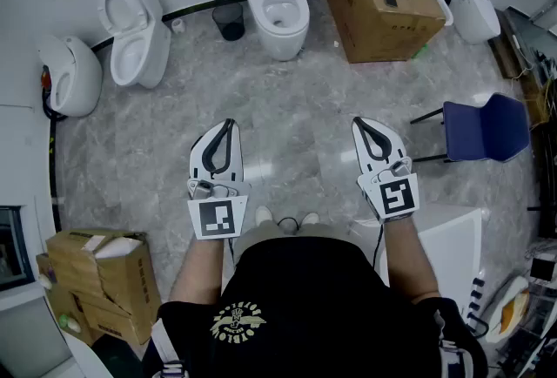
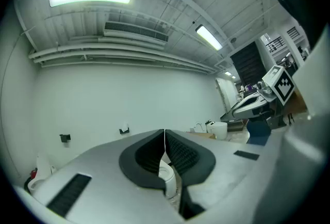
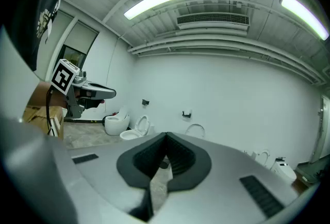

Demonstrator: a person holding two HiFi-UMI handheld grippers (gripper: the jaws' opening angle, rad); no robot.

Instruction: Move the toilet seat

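My 2 hand-held grippers are both clenched on nothing: the left hand-held gripper (image 1: 228,124) and the right hand-held gripper (image 1: 357,121) hang side by side over the grey marbled floor (image 1: 296,124). The white oval toilet seat (image 1: 300,9) lies on the white ceramic toilet (image 1: 280,43) at the far wall, well apart from both grippers. That toilet stands between a 2nd white toilet (image 1: 137,41) and a brown cardboard box (image 1: 383,6).

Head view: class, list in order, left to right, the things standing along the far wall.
rounded white toilet → toilet with raised lid → black bin → middle toilet → cardboard box → white fixture
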